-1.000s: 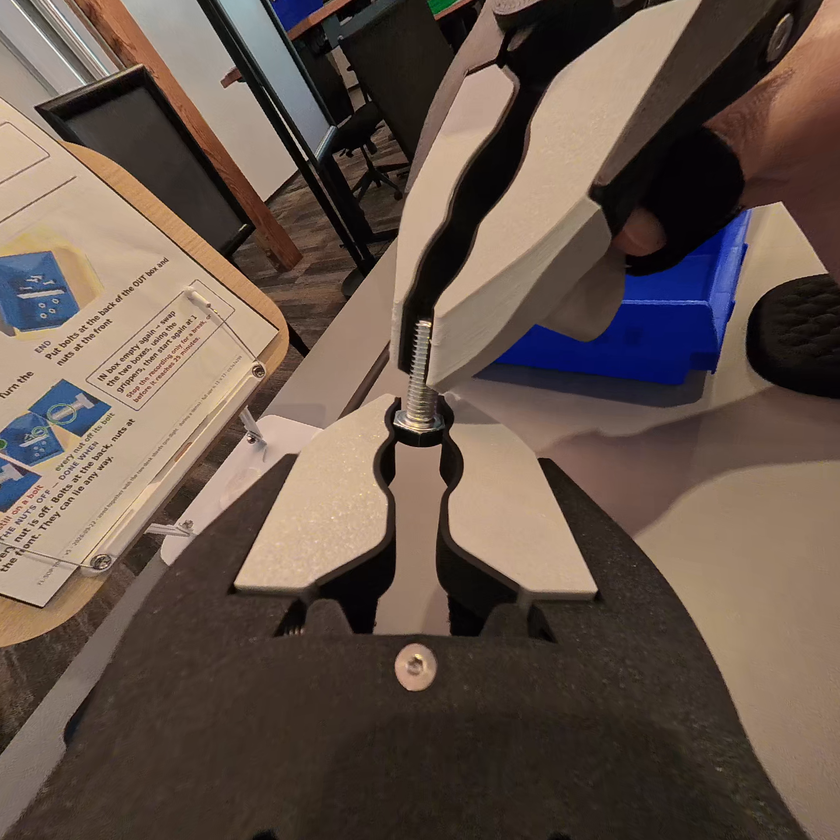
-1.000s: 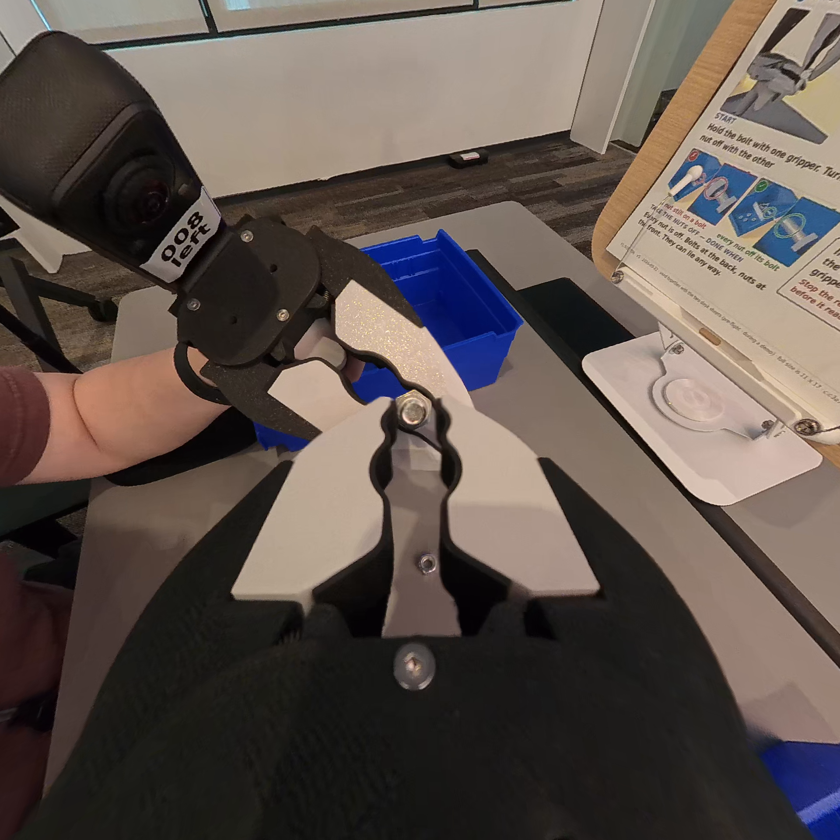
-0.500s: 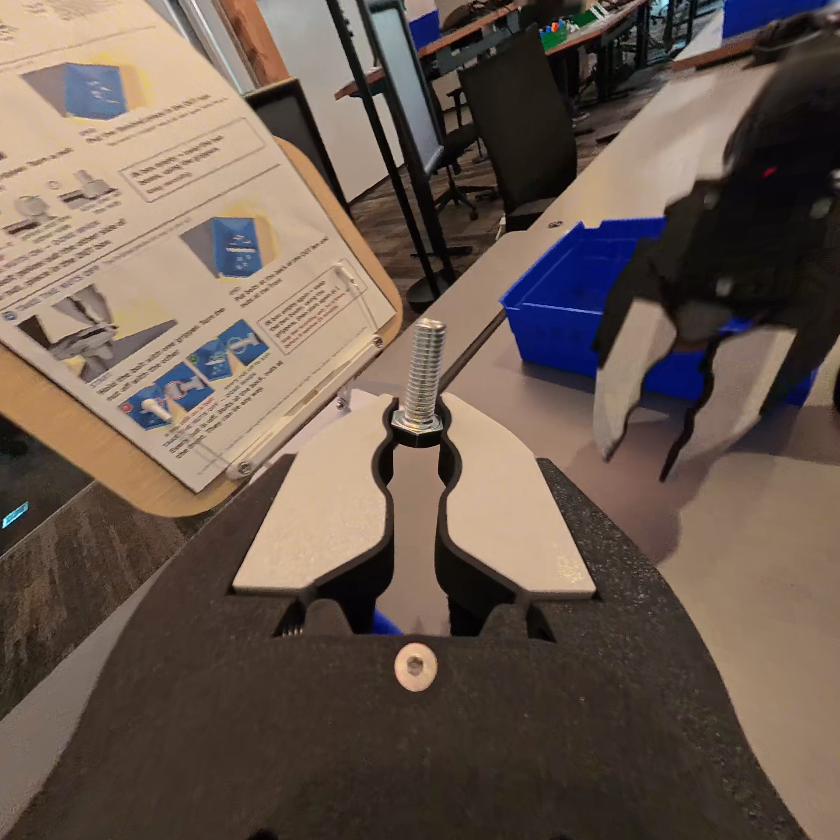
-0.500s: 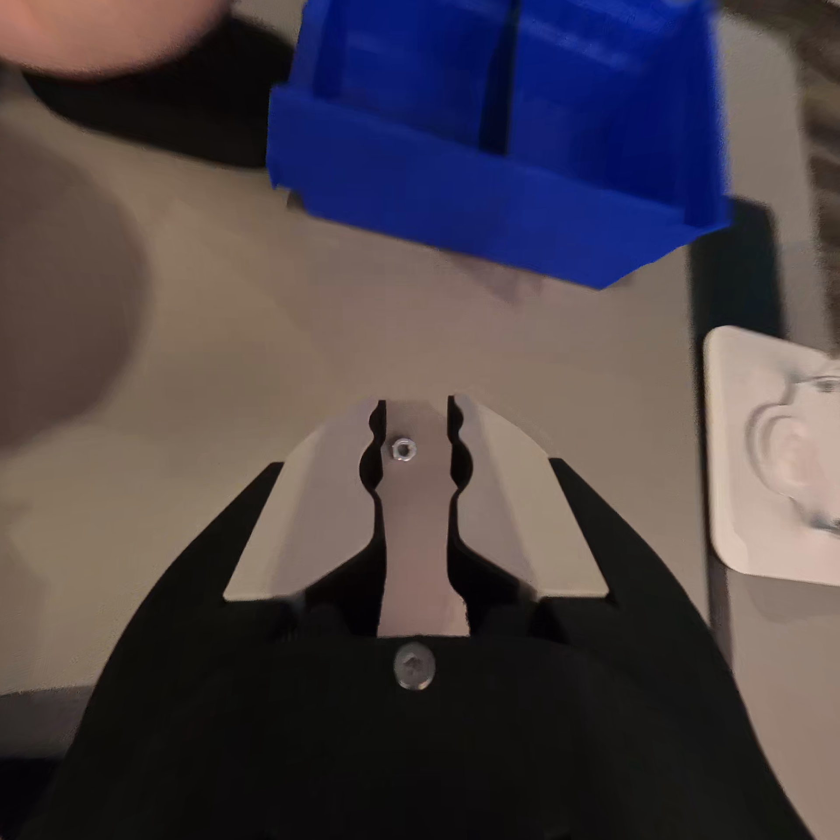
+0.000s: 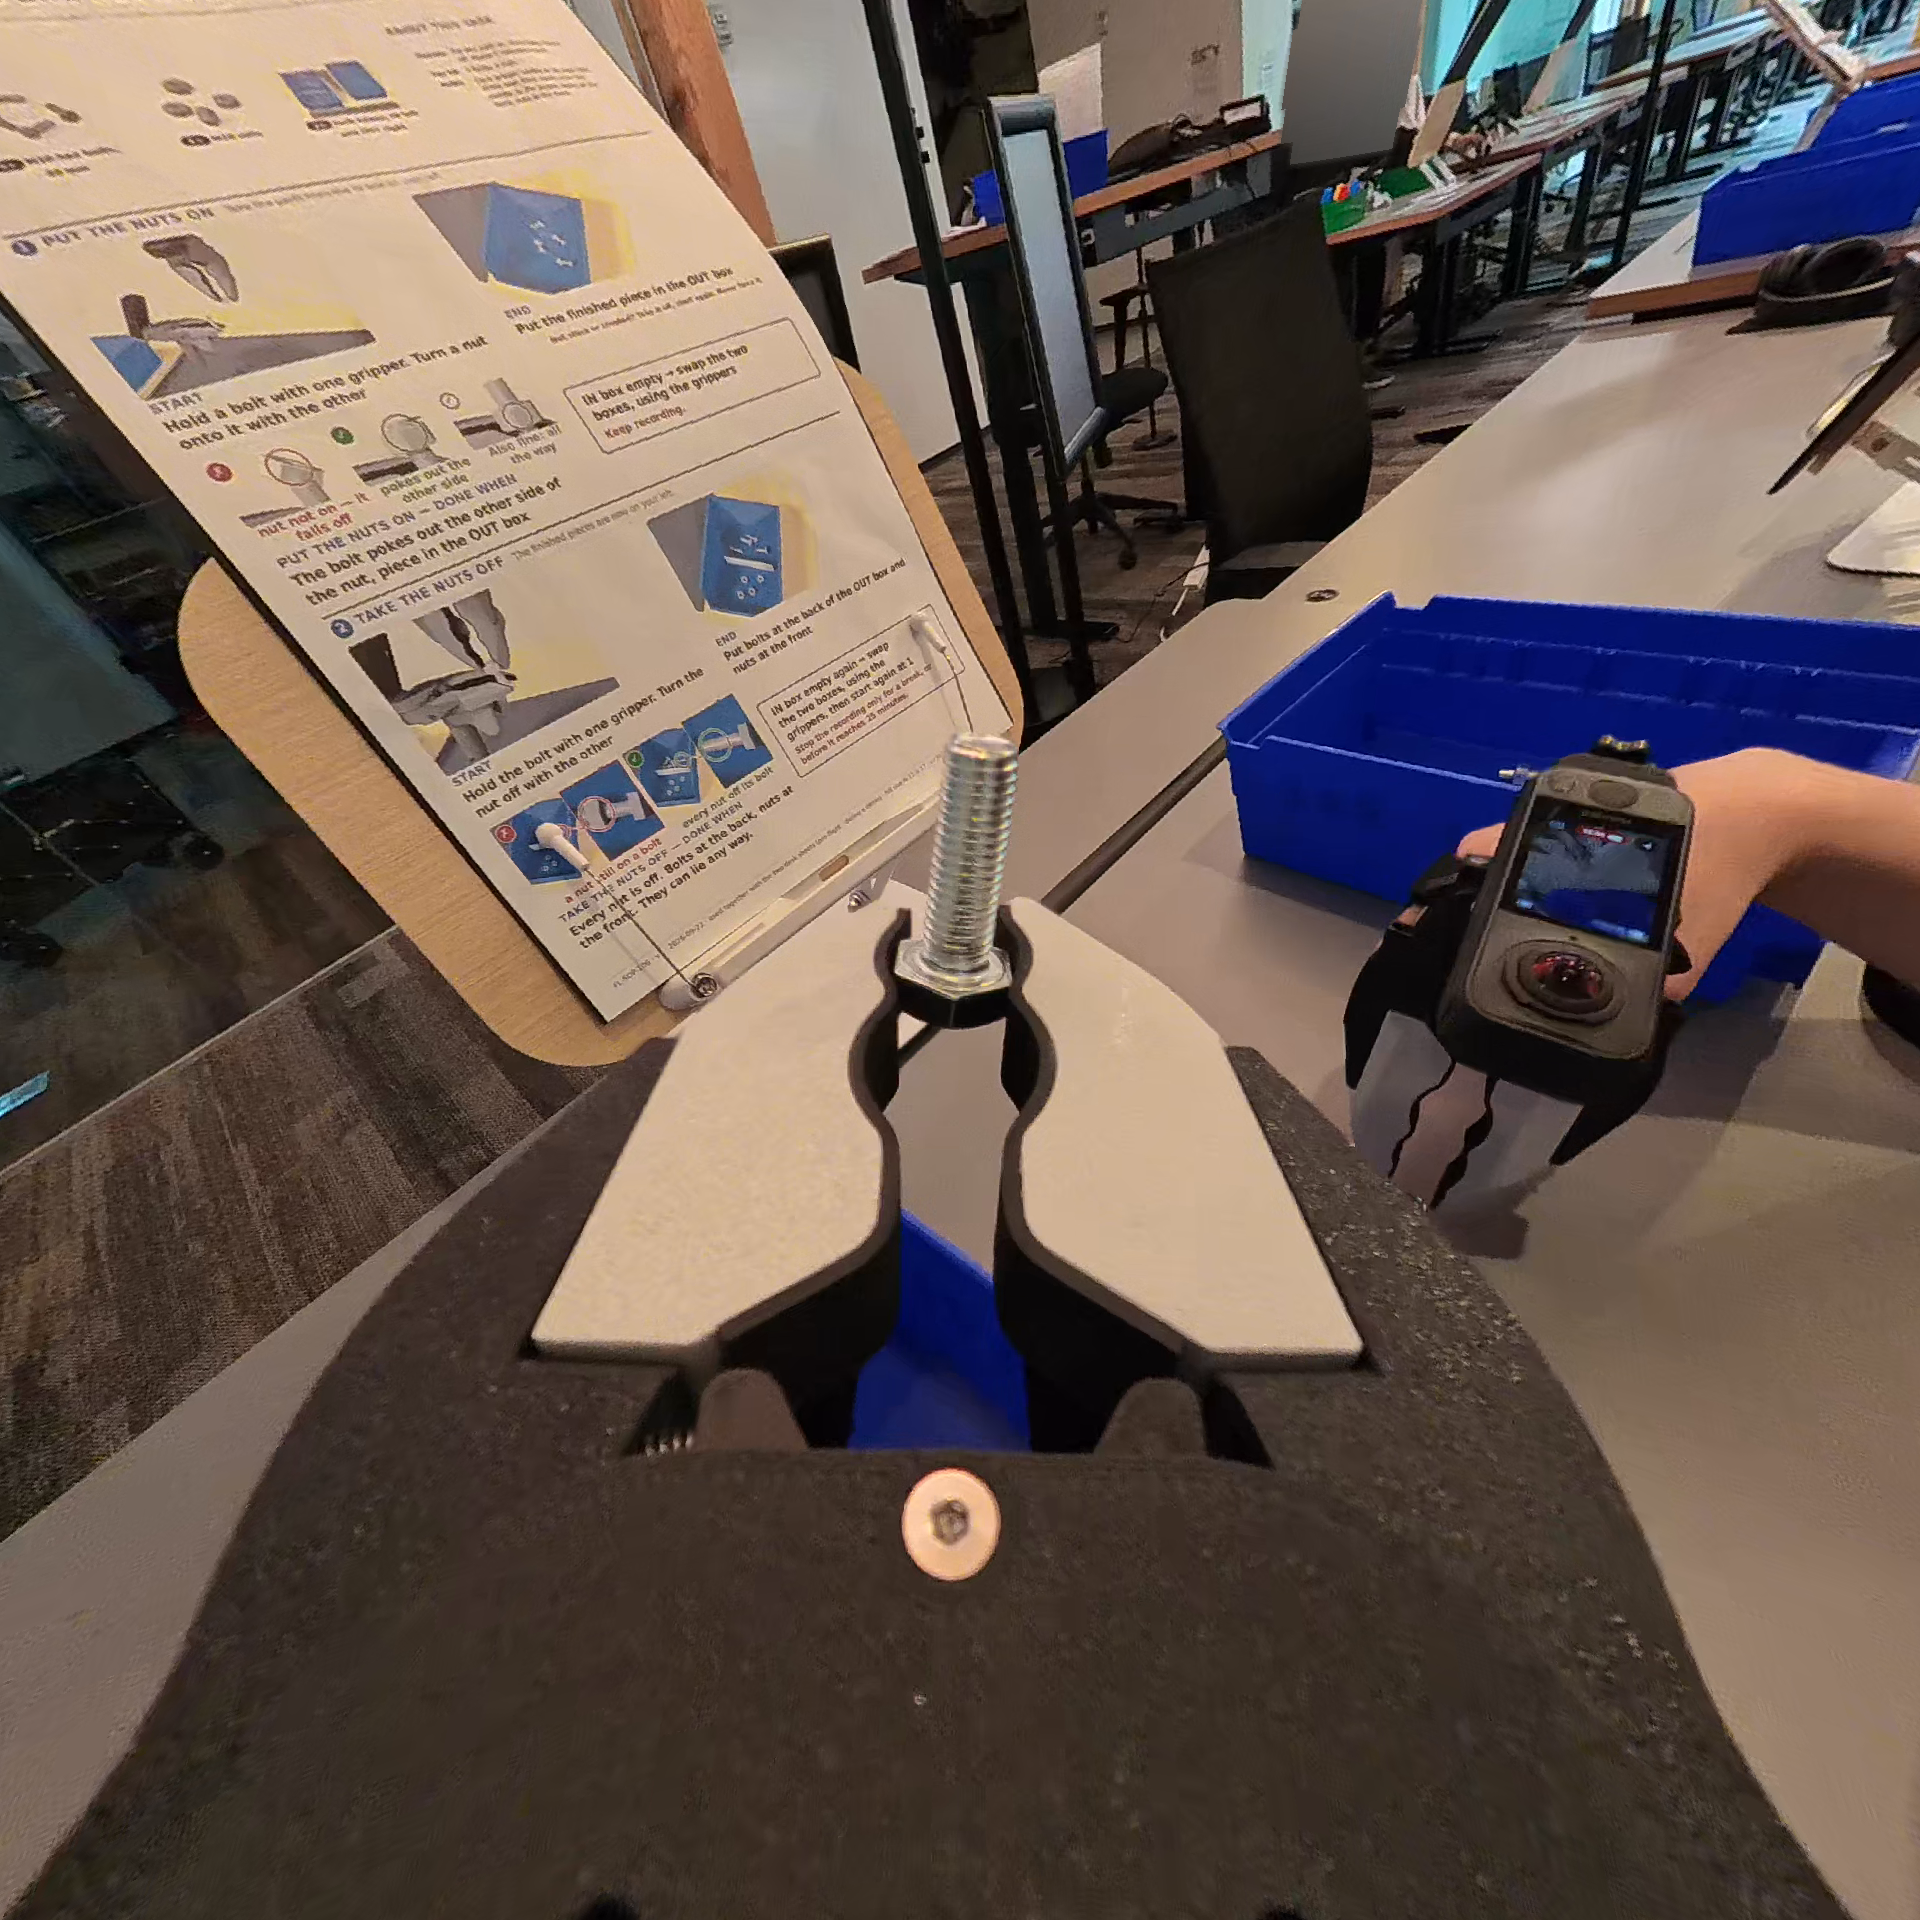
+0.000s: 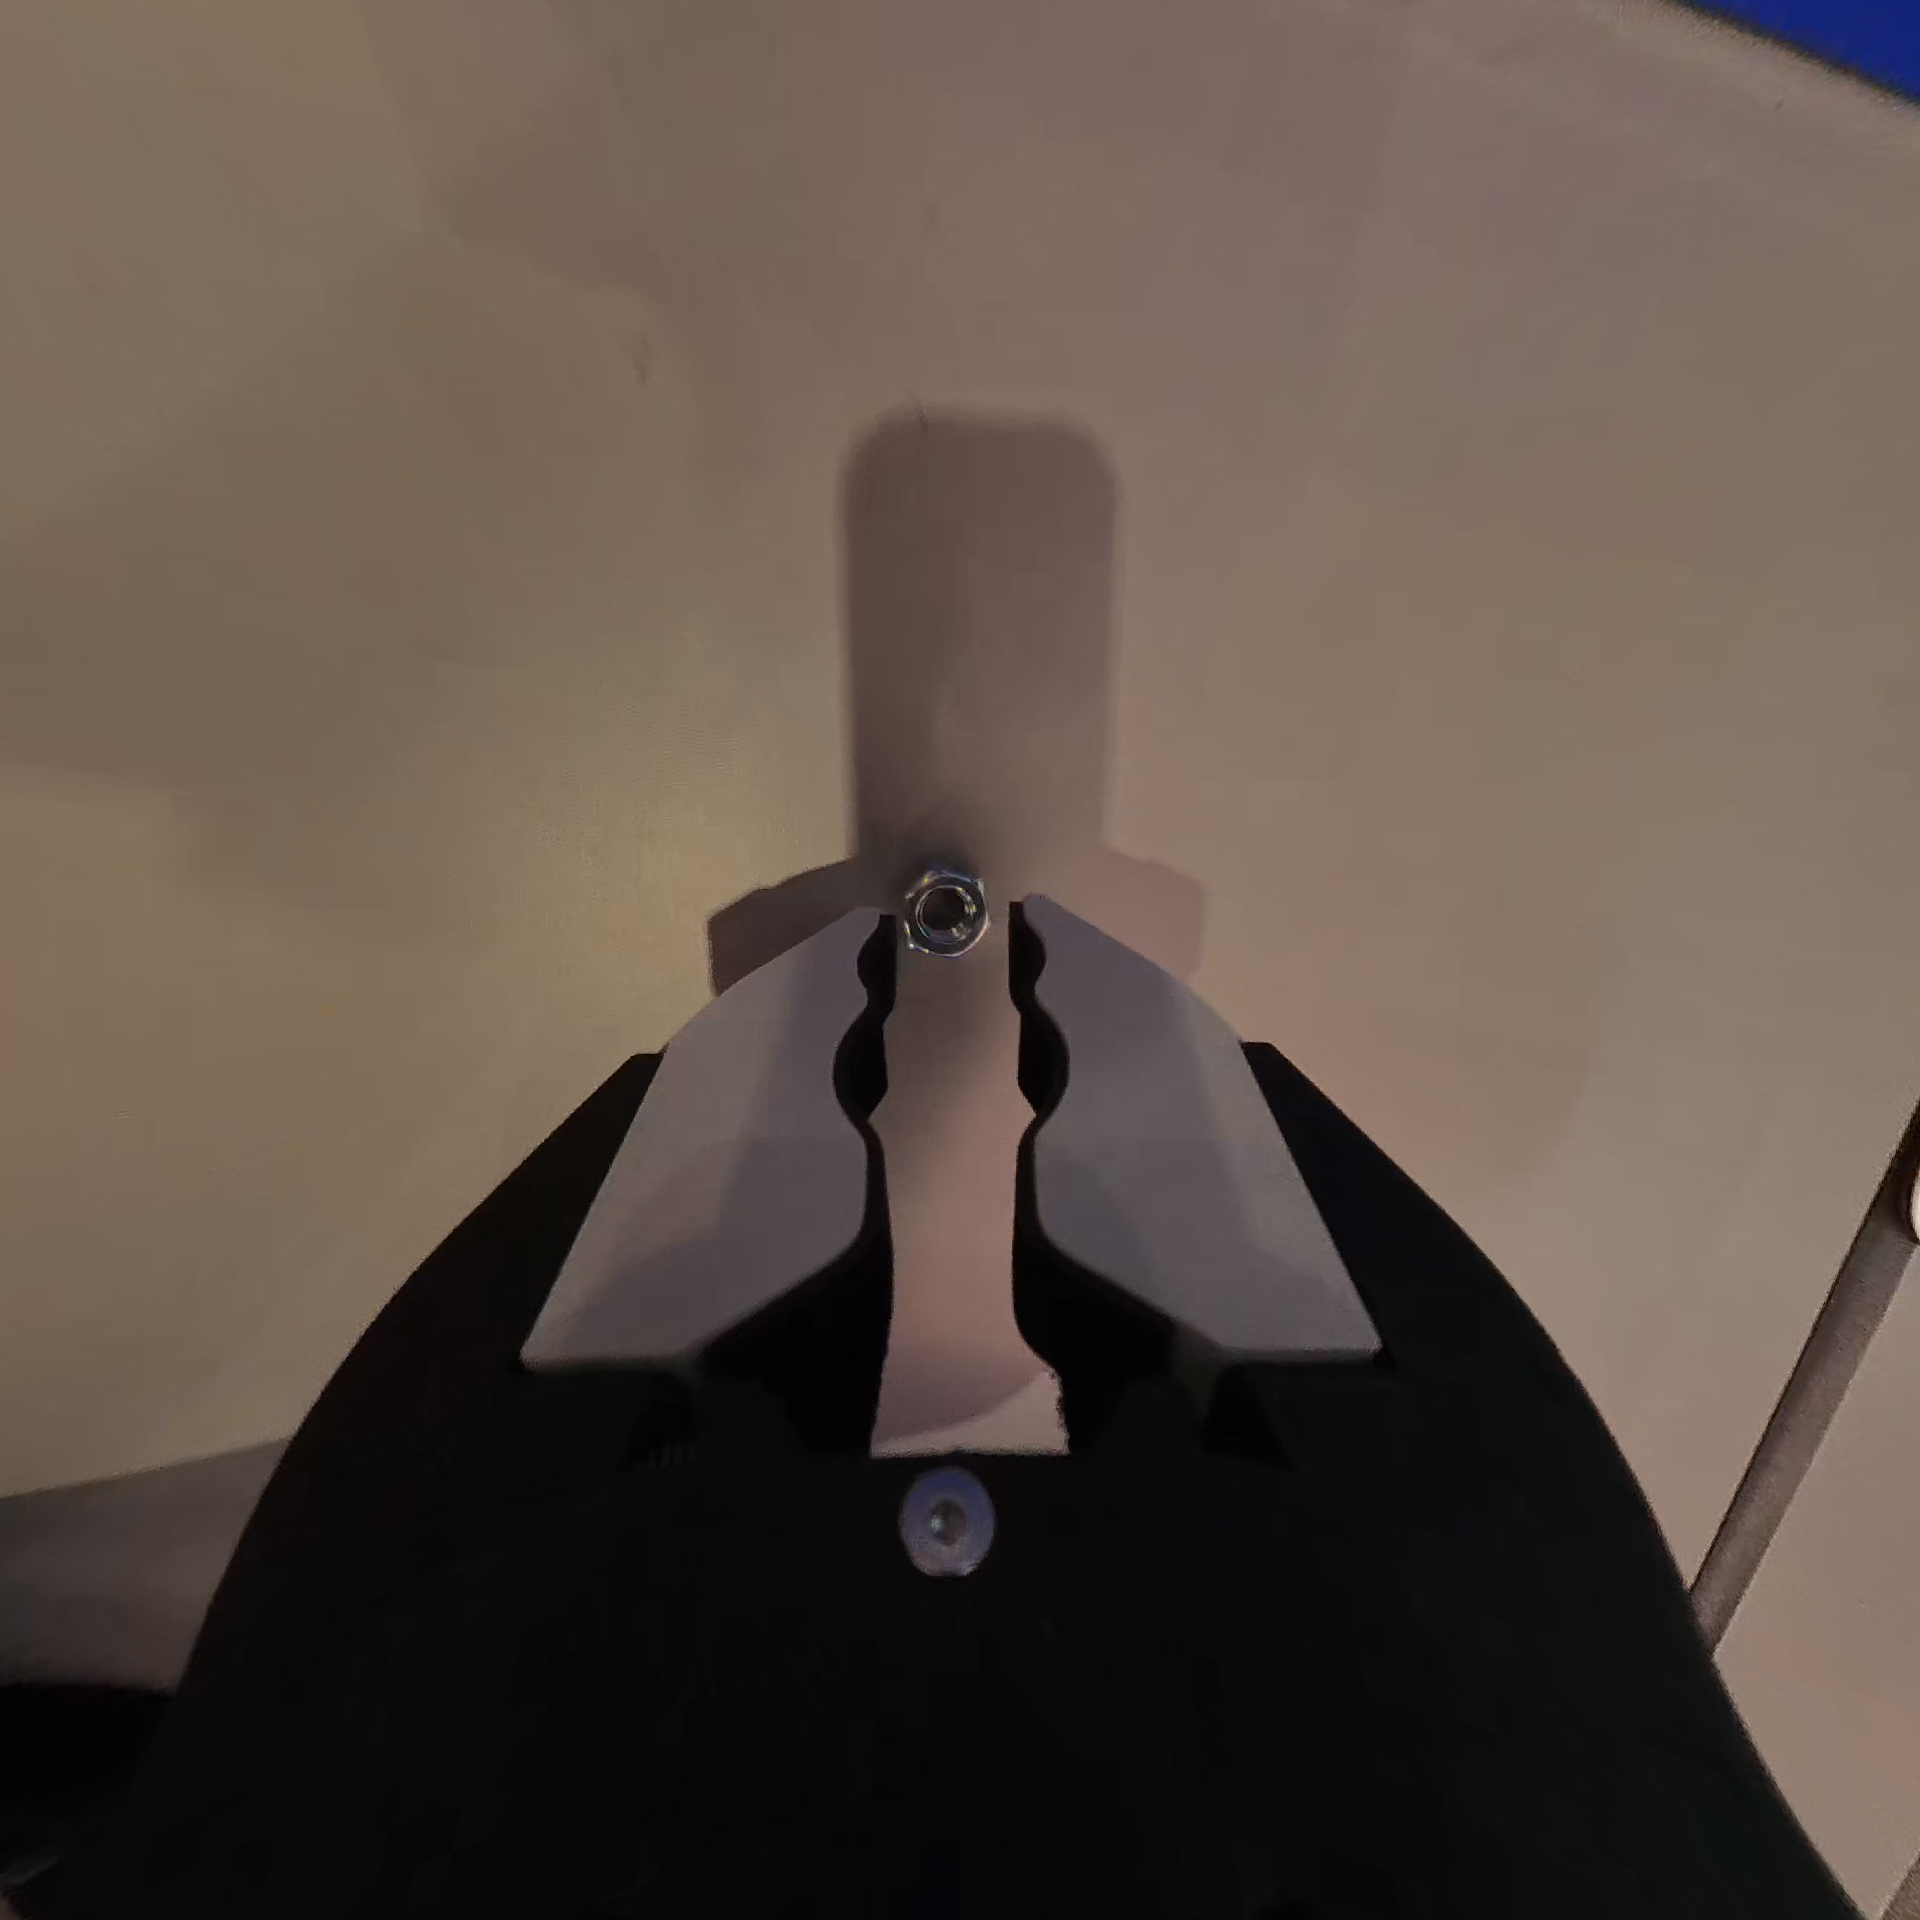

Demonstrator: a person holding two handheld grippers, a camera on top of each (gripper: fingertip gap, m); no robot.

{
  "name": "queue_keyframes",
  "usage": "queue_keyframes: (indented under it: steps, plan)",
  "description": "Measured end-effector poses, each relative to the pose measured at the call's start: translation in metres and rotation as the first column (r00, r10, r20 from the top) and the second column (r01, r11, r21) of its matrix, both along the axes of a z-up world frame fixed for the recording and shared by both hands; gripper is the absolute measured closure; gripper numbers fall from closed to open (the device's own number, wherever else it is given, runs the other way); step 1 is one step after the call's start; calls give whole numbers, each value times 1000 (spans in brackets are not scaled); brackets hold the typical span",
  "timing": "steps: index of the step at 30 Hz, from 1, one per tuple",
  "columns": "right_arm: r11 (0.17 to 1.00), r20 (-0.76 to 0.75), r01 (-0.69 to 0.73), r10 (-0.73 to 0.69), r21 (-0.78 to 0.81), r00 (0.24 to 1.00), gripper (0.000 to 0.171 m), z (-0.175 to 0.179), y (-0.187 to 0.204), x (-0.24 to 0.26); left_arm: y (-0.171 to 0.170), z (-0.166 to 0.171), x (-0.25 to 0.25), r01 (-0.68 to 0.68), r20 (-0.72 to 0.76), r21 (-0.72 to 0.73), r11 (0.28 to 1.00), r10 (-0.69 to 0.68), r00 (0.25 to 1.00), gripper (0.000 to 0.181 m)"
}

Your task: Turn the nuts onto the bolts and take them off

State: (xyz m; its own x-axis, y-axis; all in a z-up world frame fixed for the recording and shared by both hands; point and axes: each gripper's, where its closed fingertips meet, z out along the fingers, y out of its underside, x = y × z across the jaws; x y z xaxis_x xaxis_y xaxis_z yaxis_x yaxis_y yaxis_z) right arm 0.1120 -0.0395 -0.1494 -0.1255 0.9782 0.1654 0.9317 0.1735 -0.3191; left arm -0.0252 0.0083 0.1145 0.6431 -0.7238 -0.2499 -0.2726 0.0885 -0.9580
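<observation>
My left gripper (image 5: 953, 935) is shut on the hex base of a silver bolt (image 5: 971, 842), whose bare threaded shaft stands upright above the fingertips. In the right wrist view a small silver nut (image 6: 943, 920) lies flat on the grey table (image 6: 416, 520). My right gripper (image 6: 951, 925) points straight down at it, open, with the nut between its fingertips. The nut sits close to the left finger and apart from the right one. In the left wrist view the right gripper (image 5: 1455, 1174) shows low over the table at the right, held by a hand.
A blue bin (image 5: 1558, 707) stands behind the right gripper. Another blue bin (image 5: 935, 1340) shows below my left fingers. An instruction sheet on a wooden board (image 5: 468, 520) stands at the left table edge. A thin stand rod (image 6: 1787, 1382) is at the right.
My right gripper has let go of the bolt's shaft and dropped to the table, over the nut. My left gripper has tilted and kept hold of the bolt.
</observation>
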Motion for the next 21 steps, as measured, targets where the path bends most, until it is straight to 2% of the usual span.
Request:
queue_keyframes:
  steps: [4, 14, 17, 21]
  plan:
    - [1000, 46, 0, 0, -1, 999, 147, -11, 0, 1, -3, -3, 6, 24, -17, -12, 1000, -24, 1000, 167]
    - [992, 71, 94, -88, -85, 994, 153, -9, -3, 5, -3, -7, 15, 40, -30, -25, 999, -41, 999, 167]
    - [995, -23, 78, -80, -66, 997, 152, 25, -7, 4, 0, -9, 16, 34, -15, -35, 999, -34, 999, 167]
    - [995, -299, 93, -82, 22, 951, 153, 112, -14, 12, 5, -24, 35, 65, -10, -94, 993, -66, 998, 167]
